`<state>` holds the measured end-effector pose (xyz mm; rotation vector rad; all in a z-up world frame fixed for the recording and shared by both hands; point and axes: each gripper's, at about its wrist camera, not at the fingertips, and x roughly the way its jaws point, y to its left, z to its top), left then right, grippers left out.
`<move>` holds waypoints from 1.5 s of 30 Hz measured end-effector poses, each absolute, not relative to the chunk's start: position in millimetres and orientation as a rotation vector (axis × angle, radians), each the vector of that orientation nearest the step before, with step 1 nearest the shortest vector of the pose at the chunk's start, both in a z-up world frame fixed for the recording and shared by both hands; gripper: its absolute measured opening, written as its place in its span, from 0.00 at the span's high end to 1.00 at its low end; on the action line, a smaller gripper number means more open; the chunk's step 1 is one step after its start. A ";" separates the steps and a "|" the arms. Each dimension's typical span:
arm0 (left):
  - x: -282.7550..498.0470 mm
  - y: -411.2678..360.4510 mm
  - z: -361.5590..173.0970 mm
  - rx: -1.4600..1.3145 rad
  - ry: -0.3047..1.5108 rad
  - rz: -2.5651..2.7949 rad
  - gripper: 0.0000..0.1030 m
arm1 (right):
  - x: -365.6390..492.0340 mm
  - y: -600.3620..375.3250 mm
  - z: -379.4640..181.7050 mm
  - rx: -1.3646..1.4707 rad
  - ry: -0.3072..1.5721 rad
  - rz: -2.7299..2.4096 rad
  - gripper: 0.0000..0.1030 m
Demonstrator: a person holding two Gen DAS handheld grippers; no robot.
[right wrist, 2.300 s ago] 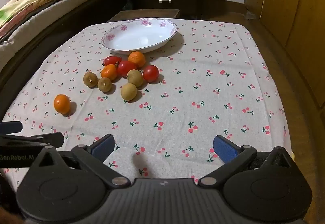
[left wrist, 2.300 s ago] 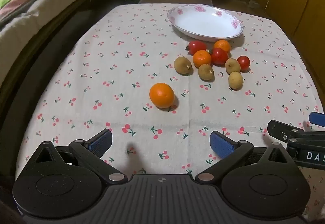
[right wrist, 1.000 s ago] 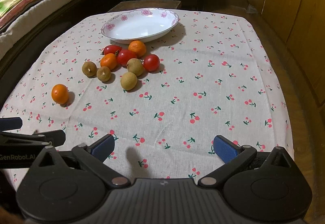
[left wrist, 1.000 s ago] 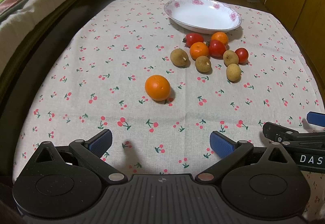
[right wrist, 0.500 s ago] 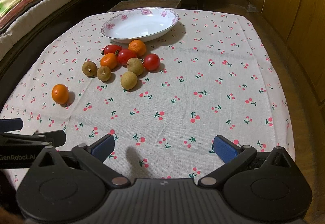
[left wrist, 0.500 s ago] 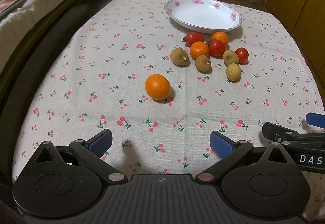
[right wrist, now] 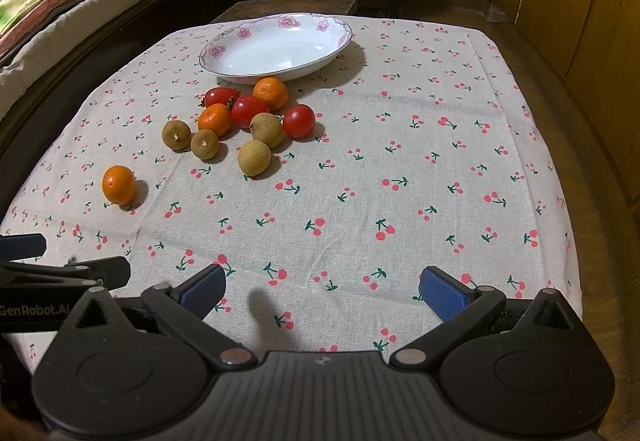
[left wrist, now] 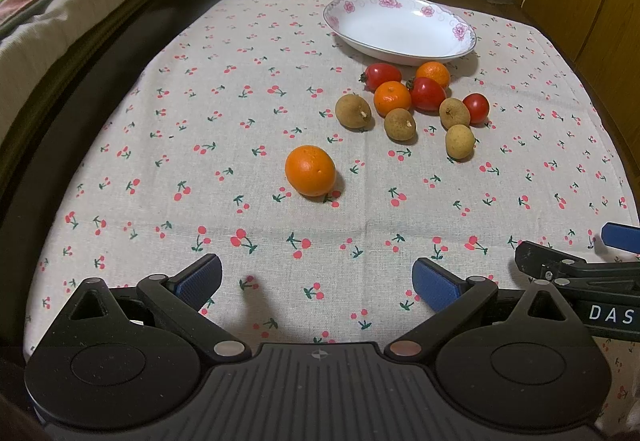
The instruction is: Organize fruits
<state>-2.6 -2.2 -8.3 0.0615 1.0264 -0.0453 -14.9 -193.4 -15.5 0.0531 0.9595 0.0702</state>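
At left view's right edge, right gripper (left wrist: 618,241) cut off; both grippers, left gripper (left wrist: 316,281) included, spread, empty.

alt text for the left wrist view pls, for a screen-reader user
An open left gripper hovers over a cherry-print tablecloth, facing a lone orange apart from the other fruit. Beyond it, two oranges, three tomatoes and four small brown fruits cluster beside an empty white flowered plate. The right gripper shows at the right edge.

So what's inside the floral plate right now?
Nothing: the plate shows a bare white inside. All the fruit lies on the tablecloth beside it. Its underside is hidden.
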 end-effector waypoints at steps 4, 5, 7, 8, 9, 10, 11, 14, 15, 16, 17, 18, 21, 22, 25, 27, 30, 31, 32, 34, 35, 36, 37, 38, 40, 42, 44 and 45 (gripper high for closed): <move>-2.8 -2.4 -8.2 0.061 1.027 -0.045 0.01 | -15.4 -192.6 -16.2 0.058 0.962 0.070 0.00; -2.8 -2.4 -8.2 0.062 1.027 -0.045 0.01 | -15.1 -193.0 -16.0 0.059 0.963 0.070 0.00; -3.3 -2.2 -8.4 0.061 1.028 -0.046 0.01 | -15.3 -192.9 -16.1 0.059 0.963 0.070 0.00; -2.7 -2.3 -8.2 0.061 1.028 -0.046 0.01 | -15.5 -192.9 -16.2 0.060 0.963 0.070 0.00; -2.6 -2.4 -8.2 0.062 1.028 -0.046 0.01 | -15.5 -192.8 -16.2 0.060 0.964 0.070 0.00; -3.4 -2.2 -8.4 0.061 1.028 -0.046 0.01 | -15.1 -192.8 -16.3 0.061 0.965 0.070 0.00; -3.0 -2.3 -8.2 0.061 1.028 -0.046 0.01 | -14.6 -193.0 -16.3 0.062 0.966 0.069 0.00; -3.1 -2.0 -8.0 0.059 1.031 -0.046 0.01 | -14.6 -193.0 -16.4 0.062 0.966 0.070 0.00; -3.3 -2.0 -7.8 0.058 1.032 -0.045 0.01 | -14.7 -193.0 -16.4 0.062 0.966 0.070 0.00; -2.9 -2.0 -7.7 0.059 1.032 -0.046 0.01 | -14.9 -192.8 -16.5 0.062 0.966 0.070 0.00; -2.7 -2.0 -7.7 0.059 1.032 -0.046 0.01 | -14.9 -192.8 -16.5 0.062 0.966 0.070 0.00; -2.6 -2.0 -7.7 0.059 1.032 -0.046 0.01 | -14.7 -193.0 -16.5 0.062 0.966 0.070 0.00; -3.1 -1.9 -7.7 0.059 1.032 -0.046 0.01 | -14.5 -192.8 -16.6 0.063 0.967 0.070 0.00; -3.2 -1.8 -7.7 0.059 1.032 -0.046 0.01 | -14.7 -192.6 -16.6 0.063 0.967 0.070 0.00; -3.1 -1.9 -7.7 0.059 1.033 -0.046 0.01 | -14.7 -192.4 -16.8 0.063 0.968 0.070 0.00; -3.0 -1.8 -7.6 0.059 1.033 -0.046 0.01 | -14.3 -192.8 -16.9 0.064 0.968 0.071 0.00; -2.4 -1.9 -7.6 0.059 1.033 -0.046 0.01 | -14.1 -192.8 -16.9 0.064 0.968 0.071 0.00; -3.1 -1.8 -7.7 0.058 1.034 -0.046 0.01 | -14.2 -192.6 -16.9 0.064 0.968 0.071 0.00; -2.7 -1.8 -7.7 0.058 1.034 -0.046 0.01 | -14.0 -192.8 -16.9 0.064 0.968 0.071 0.00; -3.3 -1.9 -8.1 0.058 1.036 -0.045 0.01 | -13.4 -192.8 -17.4 0.065 0.969 0.070 0.00; -2.5 -1.9 -7.9 0.058 1.035 -0.045 0.01 | -13.3 -193.0 -17.3 0.065 0.968 0.071 0.00; -3.0 -1.9 -8.0 0.057 1.036 -0.045 0.01 | -13.7 -192.6 -17.4 0.065 0.969 0.071 0.00; -3.3 -1.8 -8.0 0.057 1.036 -0.045 0.01 | -13.5 -192.8 -17.4 0.065 0.969 0.071 0.00; -2.6 -2.0 -8.0 0.057 1.036 -0.045 0.01 | -13.4 -193.0 -17.3 0.065 0.969 0.071 0.00; -3.4 -2.0 -8.2 0.057 1.037 -0.045 0.01 | -13.5 -192.8 -17.3 0.065 0.969 0.071 0.00; -2.7 -2.1 -8.4 0.056 1.039 -0.044 0.01 | -13.5 -193.0 -17.2 0.065 0.969 0.071 0.00; -1.9 -2.4 -8.4 0.055 1.040 -0.044 0.01 | -13.4 -192.9 -17.2 0.065 0.969 0.071 0.00; -2.1 -2.4 -8.4 0.055 1.040 -0.044 0.01 | -13.4 -192.9 -17.2 0.065 0.969 0.071 0.00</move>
